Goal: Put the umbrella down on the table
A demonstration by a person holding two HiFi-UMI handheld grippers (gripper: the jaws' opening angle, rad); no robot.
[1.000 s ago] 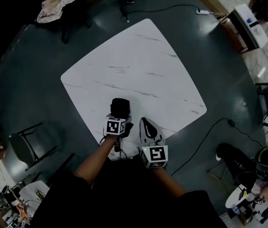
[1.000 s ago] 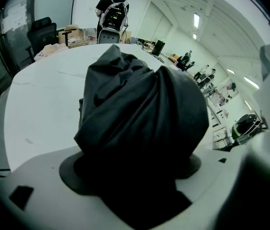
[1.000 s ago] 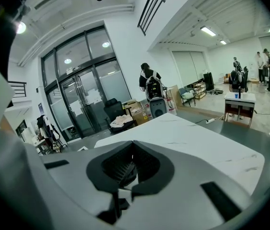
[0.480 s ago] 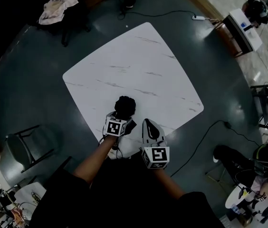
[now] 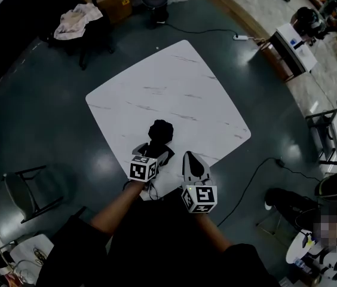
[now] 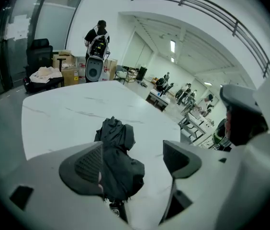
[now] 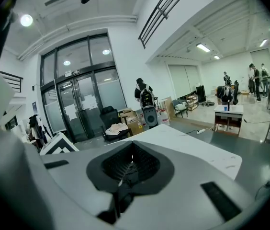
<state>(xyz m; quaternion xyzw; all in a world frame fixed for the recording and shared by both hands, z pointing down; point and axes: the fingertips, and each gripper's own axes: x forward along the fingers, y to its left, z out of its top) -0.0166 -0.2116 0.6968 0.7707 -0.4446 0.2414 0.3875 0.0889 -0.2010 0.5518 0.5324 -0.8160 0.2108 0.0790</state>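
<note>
- A folded black umbrella point(image 6: 118, 162) lies on the white table point(image 5: 174, 88), near the table's edge closest to the person.
- The left gripper point(image 6: 134, 158) has its jaws spread apart around the umbrella, which touches only one pad.
- The right gripper point(image 7: 131, 164), at that same table edge, has its jaws pressed together on nothing.

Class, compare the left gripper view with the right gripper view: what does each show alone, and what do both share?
Only the left gripper view shows the black umbrella, which sits between the left gripper's parted jaws and leans against one pad. Only the right gripper view shows the right gripper's jaws, which are together with nothing between them. Both show the white table and, beyond it, a cloth-draped chair.
</note>
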